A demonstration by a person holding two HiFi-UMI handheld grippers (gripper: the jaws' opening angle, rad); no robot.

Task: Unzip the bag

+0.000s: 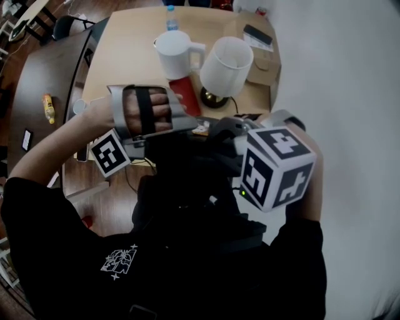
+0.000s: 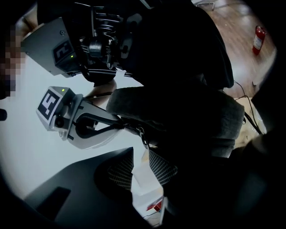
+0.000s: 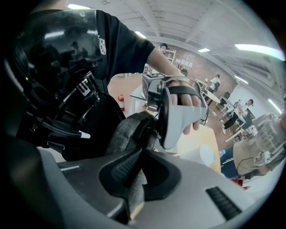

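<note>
I hold a dark grey felt bag (image 1: 187,169) up in front of my chest, above the table. My right gripper (image 3: 134,179) is shut on the bag's (image 3: 129,129) thick top edge, and the felt runs down between its pads. Its marker cube (image 1: 275,165) shows at the right of the head view. My left gripper (image 2: 140,172) is open, pads apart with only the pale table behind the gap. The zip pull (image 2: 142,134) hangs from the bag (image 2: 178,112) just beyond its tips, not touching the pads. Seen from the head, the left gripper (image 1: 199,128) reaches in from the left.
On the wooden table (image 1: 125,56) stand a white jug (image 1: 175,53), a white lampshade (image 1: 226,65), a red object (image 1: 185,95) and a water bottle (image 1: 171,17). A phone (image 1: 257,34) lies at the far right. A fire extinguisher (image 2: 258,39) stands on the floor.
</note>
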